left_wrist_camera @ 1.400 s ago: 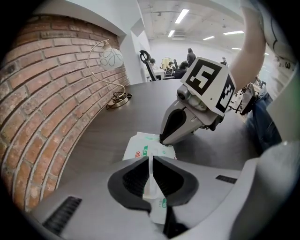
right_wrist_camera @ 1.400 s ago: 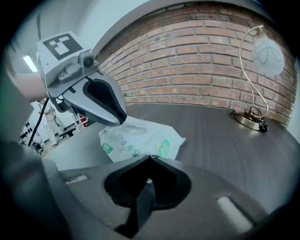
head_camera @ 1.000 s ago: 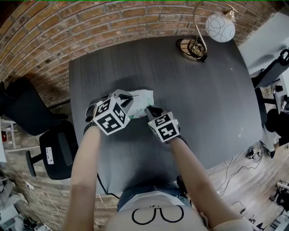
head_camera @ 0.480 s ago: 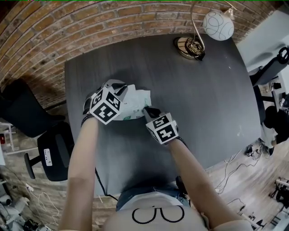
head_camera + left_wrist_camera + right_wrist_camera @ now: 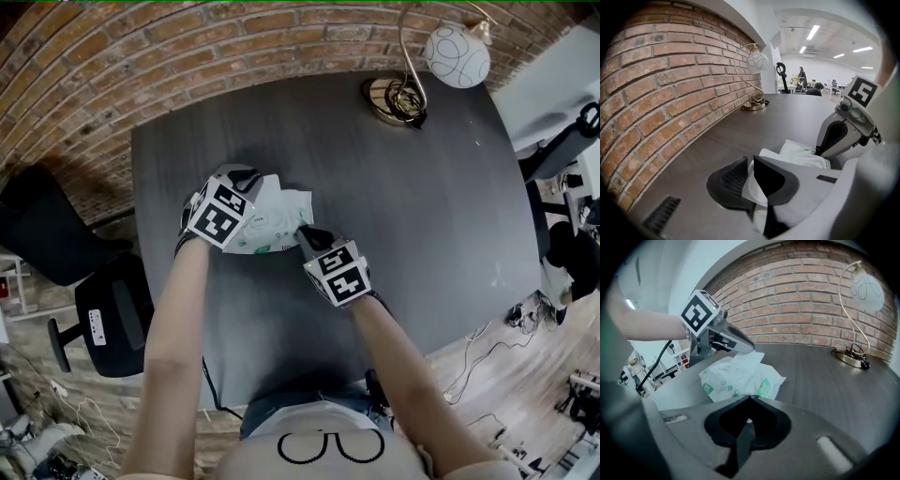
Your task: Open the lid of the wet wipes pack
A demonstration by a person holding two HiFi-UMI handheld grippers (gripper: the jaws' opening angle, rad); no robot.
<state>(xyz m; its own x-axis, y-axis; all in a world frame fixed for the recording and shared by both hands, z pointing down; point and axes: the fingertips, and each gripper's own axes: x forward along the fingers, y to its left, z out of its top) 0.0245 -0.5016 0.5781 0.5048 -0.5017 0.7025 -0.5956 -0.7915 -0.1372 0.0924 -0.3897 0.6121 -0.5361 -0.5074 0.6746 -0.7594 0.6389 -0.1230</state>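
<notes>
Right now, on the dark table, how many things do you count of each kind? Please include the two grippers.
Wet wipes pack: 1
Lamp: 1
Grippers: 2 (left gripper, jaws opening with the pack's white lid between them; right gripper)
Total: 4

A: From where is the worktop (image 5: 422,234) viewed?
B: Steeply from overhead; two hand-carried cameras are set low and close, faced across it.
A: What is shared?
B: The wipes pack (image 5: 281,217) and lamp (image 5: 457,54).
</notes>
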